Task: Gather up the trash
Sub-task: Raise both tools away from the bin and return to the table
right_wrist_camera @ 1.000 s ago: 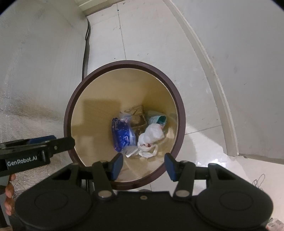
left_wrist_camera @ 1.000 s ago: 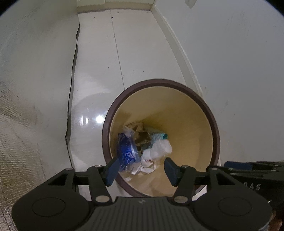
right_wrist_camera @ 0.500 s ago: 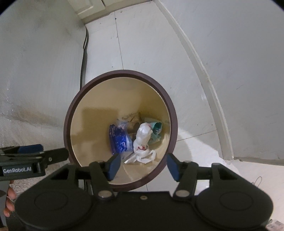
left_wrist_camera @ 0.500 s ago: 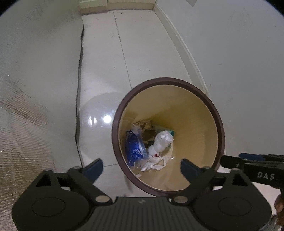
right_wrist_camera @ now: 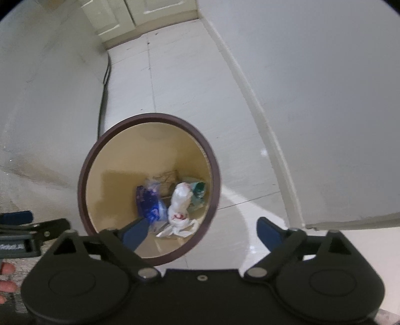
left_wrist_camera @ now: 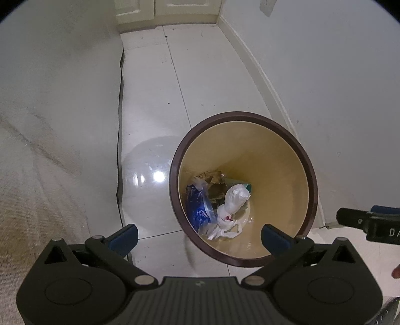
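A round bin with a dark brown rim [left_wrist_camera: 243,115] [right_wrist_camera: 150,115] and a tan inside stands on the white tiled floor. At its bottom lie a knotted white plastic bag [left_wrist_camera: 233,200] [right_wrist_camera: 180,200], a blue wrapper [left_wrist_camera: 198,210] [right_wrist_camera: 148,202], a green pack [left_wrist_camera: 247,186] [right_wrist_camera: 198,190] and brown crumpled scraps [left_wrist_camera: 212,177]. My left gripper [left_wrist_camera: 200,236] hangs above the bin's near rim, its jaws opening wide with nothing between them. My right gripper [right_wrist_camera: 202,231] hovers over the bin's near right edge, its jaws also opening and empty.
A white wall with a baseboard [left_wrist_camera: 262,75] runs along the right, close to the bin. Pale fabric furniture [left_wrist_camera: 50,125] fills the left side, leaving a strip of floor [left_wrist_camera: 155,87] between. Cabinet doors [right_wrist_camera: 150,10] close the far end. A person's fingers [right_wrist_camera: 5,277] show at the left edge.
Both grippers' jaws spread from about half open to wide. Both views pulled up and back, so the bin looks smaller. The white bag now rests upright among the trash.
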